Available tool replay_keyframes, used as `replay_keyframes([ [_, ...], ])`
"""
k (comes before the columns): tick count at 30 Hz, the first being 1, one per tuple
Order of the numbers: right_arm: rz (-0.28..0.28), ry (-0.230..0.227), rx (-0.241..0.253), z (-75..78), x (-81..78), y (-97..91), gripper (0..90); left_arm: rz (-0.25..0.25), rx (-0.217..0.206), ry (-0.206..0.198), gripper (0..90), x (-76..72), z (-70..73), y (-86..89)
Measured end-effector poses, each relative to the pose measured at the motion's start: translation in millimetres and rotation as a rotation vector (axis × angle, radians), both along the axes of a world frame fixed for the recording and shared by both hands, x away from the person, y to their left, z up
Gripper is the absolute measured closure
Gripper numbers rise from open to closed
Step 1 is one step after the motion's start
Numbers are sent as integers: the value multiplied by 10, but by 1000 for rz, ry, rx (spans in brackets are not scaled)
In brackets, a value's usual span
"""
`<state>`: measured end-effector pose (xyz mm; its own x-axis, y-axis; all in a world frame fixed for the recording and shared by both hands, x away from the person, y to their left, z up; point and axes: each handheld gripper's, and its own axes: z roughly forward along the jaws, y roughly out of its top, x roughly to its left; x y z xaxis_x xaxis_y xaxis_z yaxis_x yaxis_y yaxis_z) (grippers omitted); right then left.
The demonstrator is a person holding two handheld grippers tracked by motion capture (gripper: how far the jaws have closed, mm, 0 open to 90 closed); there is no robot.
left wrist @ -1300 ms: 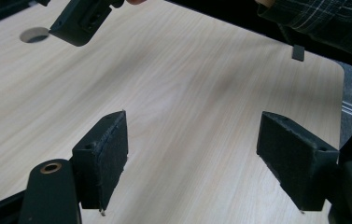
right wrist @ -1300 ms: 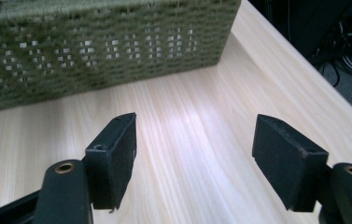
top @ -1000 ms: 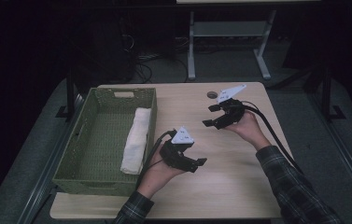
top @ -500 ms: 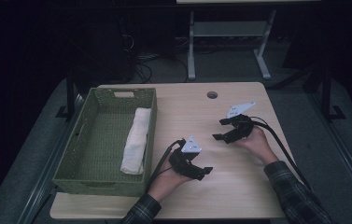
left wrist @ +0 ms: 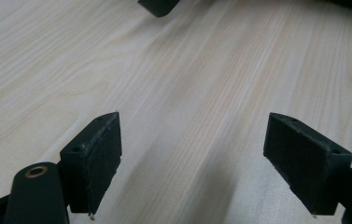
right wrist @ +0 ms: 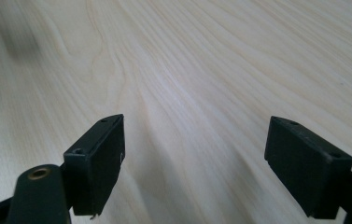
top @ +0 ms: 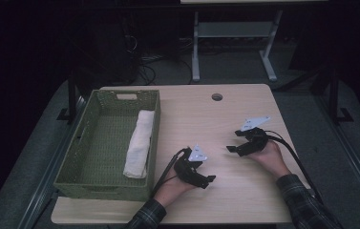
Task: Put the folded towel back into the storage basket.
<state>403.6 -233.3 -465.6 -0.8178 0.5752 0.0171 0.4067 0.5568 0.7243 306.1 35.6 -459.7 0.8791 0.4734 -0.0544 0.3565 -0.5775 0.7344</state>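
- Left gripper (top: 205, 180) sits low over the near middle of the desk (top: 244, 200), held in the person's left hand (top: 170, 186); its jaws have just been opening and stand wide apart with nothing between them.
- From the left gripper view, the left gripper's two black pads (left wrist: 94, 156) frame bare pale wood grain, and a dark piece of the other gripper shows at the top edge.
- Right gripper (top: 232, 148) is held in the right hand (top: 269, 157) just to the right of the left one, also low over the desk; its jaws have likewise just been opening, spread wide and empty.
- Seen in the right gripper view (right wrist: 190, 163), only light wood lies between the pads.
- Both grippers point roughly toward each other, near but apart.
- A woven green basket (top: 79, 162) stands on the left part of the desk, well apart from the right gripper and near the left one.
- A rolled white towel (top: 138, 143) lies inside the basket along its right wall.
- A round cable hole (top: 217, 97) sits in the far part of the desk.
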Motion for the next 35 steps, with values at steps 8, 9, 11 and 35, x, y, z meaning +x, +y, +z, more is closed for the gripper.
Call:
replay_keyframes([
  [8, -21, -3, 0, -69, -31, -124, 198, -2, 43, -3, 187, -1, -77, -25],
  [9, -22, -1, -2, -81, -36, -127, 198, -2, 45, -5, 187, -1, -85, -27],
  [11, -21, -8, -6, -97, -35, -129, 196, -3, 47, -4, 187, -4, -90, -29],
  [35, -47, 10, 14, -172, -26, -191, 160, 0, 42, -36, 149, -39, -193, -57],
])
